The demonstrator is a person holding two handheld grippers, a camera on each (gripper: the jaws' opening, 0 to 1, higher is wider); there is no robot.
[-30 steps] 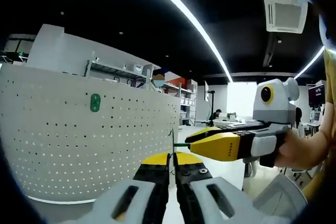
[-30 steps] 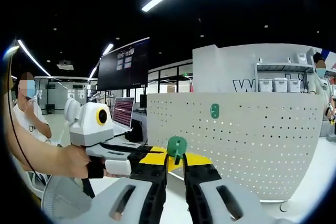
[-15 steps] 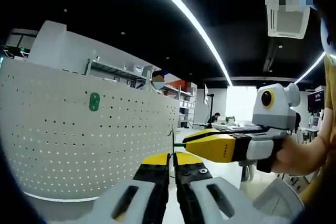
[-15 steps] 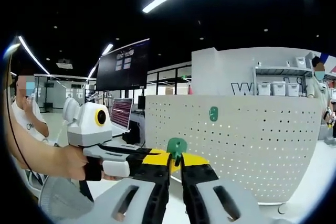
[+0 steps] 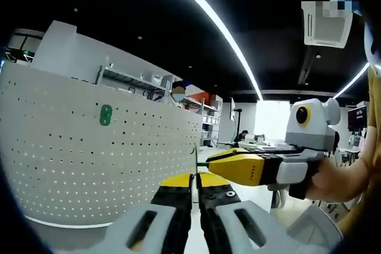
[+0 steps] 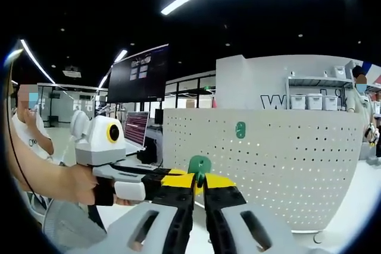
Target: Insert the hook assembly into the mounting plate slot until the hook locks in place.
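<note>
The landmark here is the white perforated mounting plate [image 6: 268,159], a wide curved pegboard panel standing upright in an open office space.

In the right gripper view, the right gripper [image 6: 198,180] has its two yellow-tipped jaws drawn almost together, pinching the green hook assembly [image 6: 199,166] between their tips. The rounded green head of the piece stands just above the jaw tips, in front of the lower left part of the plate and clear of its surface. The left gripper [image 6: 172,176] comes in from the left, its yellow nose meeting the green piece at the same spot; a hand [image 6: 80,184] grips its grey body.

Higher up on the plate, a second green hook [image 6: 240,129] sits already fastened against the holes, well apart from the held piece.

In the left gripper view, the left gripper [image 5: 195,179] shows its jaws closed down to a narrow slit, with a thin green edge of the hook assembly [image 5: 195,157] rising between the tips. It seems clamped there, though only a sliver shows, so how firmly it is held cannot be made out. The right gripper [image 5: 209,163] reaches in from the right, its yellow tip touching the same green sliver. The mounting plate [image 5: 89,165] lies to the left of both tips, with the fastened hook [image 5: 106,115] on its upper part.
</note>
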